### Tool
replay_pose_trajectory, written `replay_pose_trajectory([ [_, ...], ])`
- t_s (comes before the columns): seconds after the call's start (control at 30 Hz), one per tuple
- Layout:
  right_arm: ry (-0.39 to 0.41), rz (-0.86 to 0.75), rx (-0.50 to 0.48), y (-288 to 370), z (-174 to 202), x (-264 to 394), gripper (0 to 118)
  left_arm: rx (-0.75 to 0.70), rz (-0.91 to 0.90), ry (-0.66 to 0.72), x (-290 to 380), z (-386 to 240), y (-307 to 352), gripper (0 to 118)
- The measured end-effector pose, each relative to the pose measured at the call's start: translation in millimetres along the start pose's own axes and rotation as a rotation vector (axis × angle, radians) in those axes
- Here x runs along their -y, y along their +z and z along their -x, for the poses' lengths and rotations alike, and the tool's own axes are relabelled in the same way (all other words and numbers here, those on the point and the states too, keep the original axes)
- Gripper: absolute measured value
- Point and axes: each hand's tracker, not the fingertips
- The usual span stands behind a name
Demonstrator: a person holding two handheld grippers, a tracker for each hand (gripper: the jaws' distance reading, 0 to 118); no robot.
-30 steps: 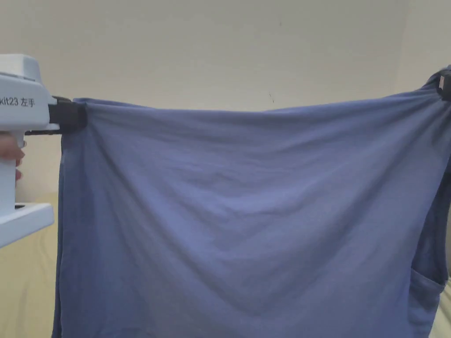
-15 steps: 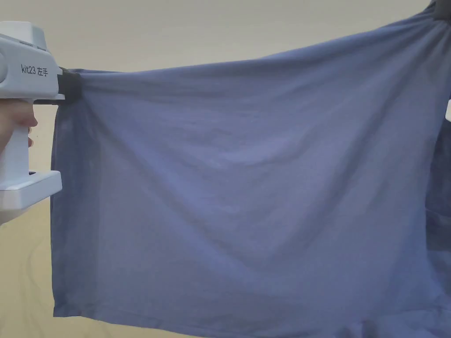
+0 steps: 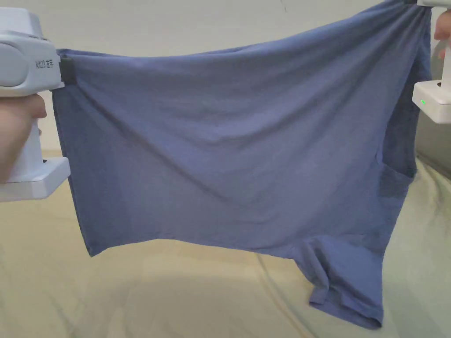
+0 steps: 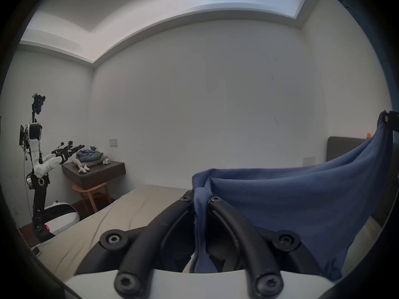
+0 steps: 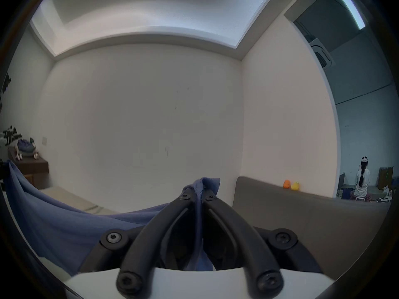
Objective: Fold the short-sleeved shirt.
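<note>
A blue short-sleeved shirt [image 3: 238, 145] hangs stretched in the air above the bed, held by its top edge at both ends. My left gripper [image 3: 66, 70] is shut on the shirt's upper left corner; in the left gripper view the cloth [image 4: 280, 206] is pinched between the black jaws of that gripper [image 4: 200, 198]. My right gripper [image 5: 198, 194] is shut on the other end, at the top right of the head view. One sleeve [image 3: 348, 286] dangles lowest at the right, just over the bed.
The beige bed sheet [image 3: 176, 290] lies under the shirt. A dark headboard [image 5: 302, 217] with two small toy ducks [image 5: 291, 185] runs along the right. At the far left stand a side table [image 4: 95, 172] with folded clothes and a robot [image 4: 36, 163]. A person [image 5: 361, 183] sits far off.
The shirt has been lifted: its lower hem and sleeve now hang free above the bed. My right gripper has risen higher than the left and come in leftward.
</note>
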Motion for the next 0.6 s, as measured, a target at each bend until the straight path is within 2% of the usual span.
replay_pose_trajectory([
  [0.07,0.010,0.041,-0.001,5,8,28,5,0.020,0.000,-0.045,29,-7,-5,4],
  [0.2,-0.040,0.161,-0.035,22,11,81,5,0.037,0.103,-0.036,80,-9,-7,4],
  [0.3,-0.009,0.178,-0.065,9,5,113,5,0.034,0.147,-0.028,104,-6,-1,4],
  [0.33,-0.015,0.230,-0.091,14,5,124,5,0.049,0.167,-0.019,115,-5,3,4],
  [0.4,0.047,0.204,-0.111,34,4,139,5,0.052,0.193,-0.032,129,-5,18,4],
  [0.43,0.009,0.229,-0.122,50,2,148,5,0.061,0.207,-0.049,139,-4,26,4],
  [0.47,0.036,0.207,-0.137,61,0,152,5,0.071,0.222,-0.055,149,-3,36,4],
  [0.5,-0.023,0.287,-0.162,77,-3,166,5,0.075,0.240,-0.052,154,0,48,4],
  [0.53,0.005,0.262,-0.164,95,-5,170,5,0.080,0.247,-0.033,162,4,60,4],
  [0.57,-0.020,0.315,-0.185,113,-8,179,5,0.096,0.260,0.002,171,8,74,4],
  [0.6,-0.011,0.285,-0.192,131,-12,185,5,0.109,0.281,0.012,180,12,89,4],
])
